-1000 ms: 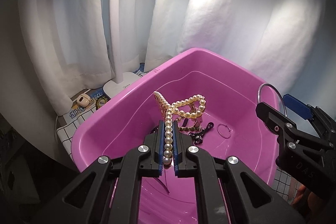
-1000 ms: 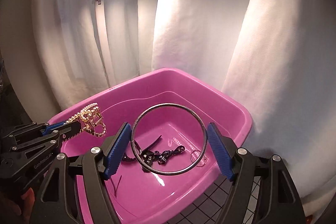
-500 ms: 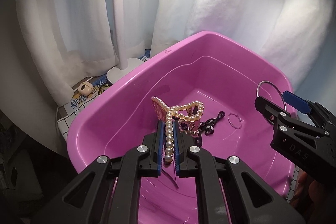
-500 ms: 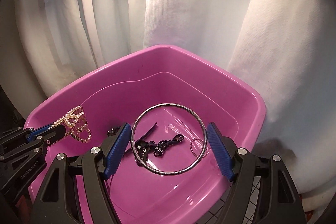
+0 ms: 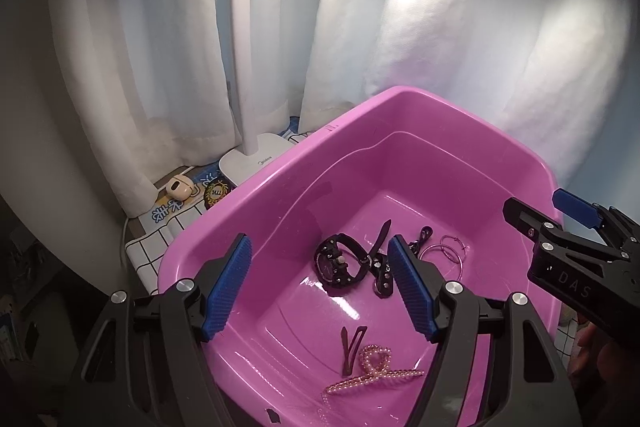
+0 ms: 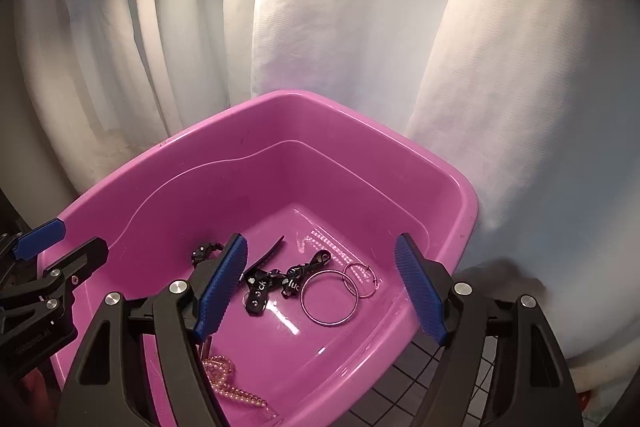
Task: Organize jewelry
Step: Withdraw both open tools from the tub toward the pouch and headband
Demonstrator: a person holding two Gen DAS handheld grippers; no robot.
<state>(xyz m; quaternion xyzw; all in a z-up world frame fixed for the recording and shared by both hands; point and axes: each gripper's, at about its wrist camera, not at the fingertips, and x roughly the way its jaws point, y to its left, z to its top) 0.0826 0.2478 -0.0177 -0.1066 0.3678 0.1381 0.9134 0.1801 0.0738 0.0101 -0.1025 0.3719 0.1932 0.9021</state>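
A pink plastic tub holds the jewelry. My left gripper is open and empty above its near left part. A pearl hair clip lies on the tub floor below it, beside a dark red clip. A black watch and black straps lie in the middle. My right gripper is open and empty above the tub. A silver bangle lies flat on the floor, next to a thin hoop.
A white desk lamp stands behind the tub's left corner, with a small beige case and a round badge beside it. White curtains hang behind. The tub sits on a gridded cloth.
Both grippers opened. The pearl clip dropped from the left gripper onto the tub floor. The silver bangle dropped from the right gripper onto the tub floor.
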